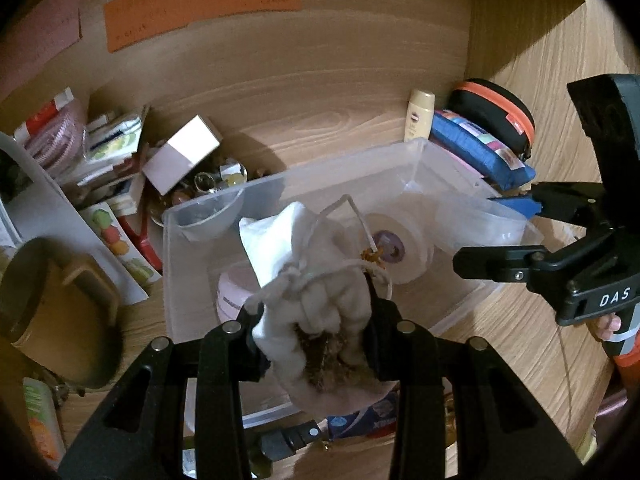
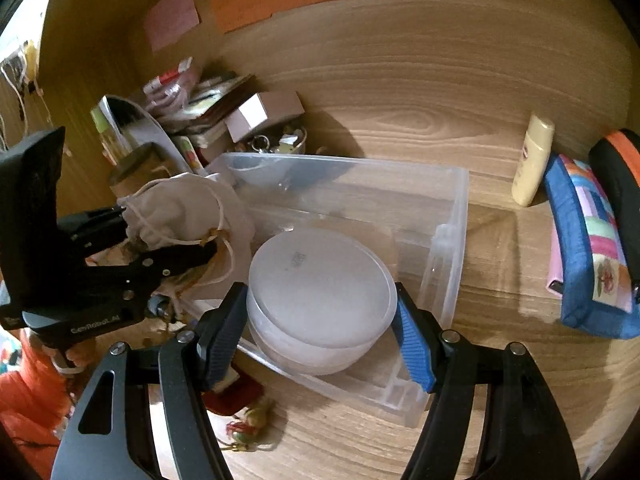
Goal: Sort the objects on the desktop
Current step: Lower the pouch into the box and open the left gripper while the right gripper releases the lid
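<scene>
My left gripper (image 1: pixel 316 312) is shut on a white drawstring pouch (image 1: pixel 312 264), which it holds just above the near left part of a clear plastic bin (image 1: pixel 416 152). Inside the bin lie a white tape roll (image 1: pixel 396 248), a pink round item (image 1: pixel 236 292) and a clear bowl (image 1: pixel 212 216). My right gripper (image 2: pixel 320 296) is shut on a frosted round lidded container (image 2: pixel 320 272), over the bin's (image 2: pixel 460 208) near side. The right wrist view also shows the left gripper (image 2: pixel 168 236) with the pouch (image 2: pixel 180 204) at the left.
A yellow bottle (image 2: pixel 532 160), a blue patchwork pouch (image 2: pixel 588 248) and a black case with an orange zip (image 2: pixel 620 168) stand right of the bin. A heap of booklets, a white box (image 1: pixel 180 152) and a mug (image 1: pixel 52 312) crowd the left. A small trinket (image 2: pixel 248 428) lies in front.
</scene>
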Motion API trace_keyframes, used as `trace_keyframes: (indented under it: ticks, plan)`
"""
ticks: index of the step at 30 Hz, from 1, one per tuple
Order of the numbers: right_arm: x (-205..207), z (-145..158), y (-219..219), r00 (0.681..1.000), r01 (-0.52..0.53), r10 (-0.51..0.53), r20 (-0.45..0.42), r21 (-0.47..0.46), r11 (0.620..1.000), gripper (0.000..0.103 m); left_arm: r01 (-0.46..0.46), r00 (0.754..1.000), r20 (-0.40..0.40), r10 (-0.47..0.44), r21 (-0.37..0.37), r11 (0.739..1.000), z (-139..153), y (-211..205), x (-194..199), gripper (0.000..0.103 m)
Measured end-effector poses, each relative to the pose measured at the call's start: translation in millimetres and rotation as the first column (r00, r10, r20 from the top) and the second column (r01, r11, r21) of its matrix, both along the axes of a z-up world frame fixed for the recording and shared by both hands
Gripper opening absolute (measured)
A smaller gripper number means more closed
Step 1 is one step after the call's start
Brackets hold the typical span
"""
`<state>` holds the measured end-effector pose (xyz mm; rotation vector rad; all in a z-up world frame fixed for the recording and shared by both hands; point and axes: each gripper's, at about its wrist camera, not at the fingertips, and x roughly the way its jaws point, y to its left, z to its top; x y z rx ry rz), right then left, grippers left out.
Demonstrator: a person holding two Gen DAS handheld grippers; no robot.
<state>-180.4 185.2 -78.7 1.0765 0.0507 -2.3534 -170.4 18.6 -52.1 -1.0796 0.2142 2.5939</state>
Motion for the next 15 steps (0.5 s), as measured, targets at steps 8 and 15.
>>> trace_keyframes:
  ticks: [8, 15]
  plan:
    - [-4, -5, -13, 1.0, -0.026, 0.025, 0.018, 0.041, 0.999, 0.065, 0.01, 1.0, -0.004, -0.01, 0.013, 1.0, -4, -7, -1, 0.047]
    - [-2, -5, -16, 0.999, -0.03, 0.029, 0.024, 0.044, 0.999, 0.065, 0.012, 1.0, 0.017, -0.013, 0.04, 0.999, -5, -15, -5, 0.059]
